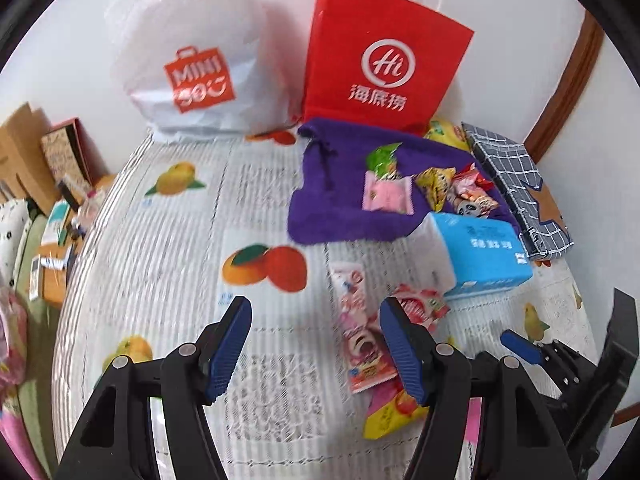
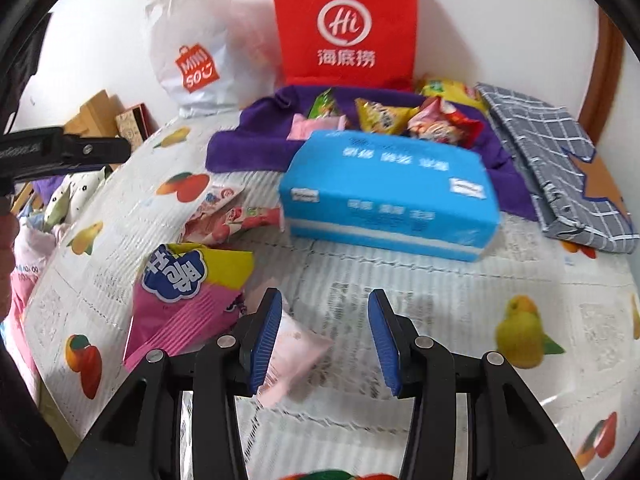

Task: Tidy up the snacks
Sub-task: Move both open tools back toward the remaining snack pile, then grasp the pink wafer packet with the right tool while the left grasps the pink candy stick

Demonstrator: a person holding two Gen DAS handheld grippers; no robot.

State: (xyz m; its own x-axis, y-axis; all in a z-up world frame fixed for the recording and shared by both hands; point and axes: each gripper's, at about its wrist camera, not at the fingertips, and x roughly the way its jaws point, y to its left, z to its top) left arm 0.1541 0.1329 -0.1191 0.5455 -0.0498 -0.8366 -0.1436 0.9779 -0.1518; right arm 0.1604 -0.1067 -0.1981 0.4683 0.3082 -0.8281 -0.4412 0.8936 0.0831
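Note:
My left gripper [image 1: 316, 340] hangs open over the fruit-print tablecloth [image 1: 160, 240], nothing between its fingers. Just right of it lie a long pink snack packet [image 1: 360, 332], a small red-and-white packet [image 1: 424, 304] and a yellow-and-pink bag [image 1: 392, 412]. My right gripper [image 2: 324, 340] is open too. A pale pink packet [image 2: 300, 352] lies on the table by its left finger, and the right pad stays clear of it. A big pink-and-yellow bag [image 2: 184, 292] lies to the left. Several small snacks [image 2: 384, 120] sit on a purple cloth [image 2: 240, 148].
A blue tissue pack [image 2: 388, 196] lies in front of the purple cloth. A red paper bag [image 2: 344, 24] and a white plastic bag [image 2: 192, 52] stand against the wall. A grey checked pouch [image 2: 560, 168] lies at the right. Boxes [image 1: 60, 160] crowd the table's left edge.

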